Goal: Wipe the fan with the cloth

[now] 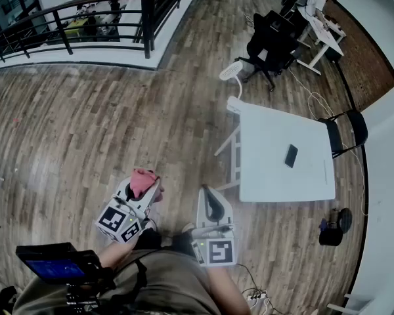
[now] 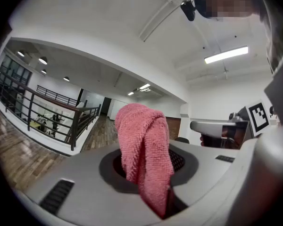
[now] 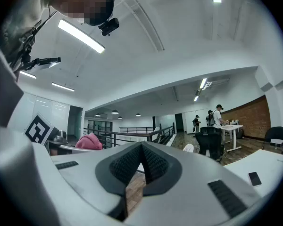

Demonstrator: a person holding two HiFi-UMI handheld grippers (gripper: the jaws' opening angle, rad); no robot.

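A small white fan stands at the far corner of the white table, well ahead of both grippers; in the right gripper view the fan shows just past the jaws. My left gripper is shut on a pink cloth, which bunches up over the jaws. In the left gripper view the cloth fills the gap between the jaws and droops forward. My right gripper is held level beside the left one, shut with nothing between its jaws. Both are held close to the person's body, over the wooden floor.
A black phone lies on the table. Black office chairs and a second desk with people stand beyond it. Another black chair is at the table's right. A black railing runs at the far left. Cables lie on the floor.
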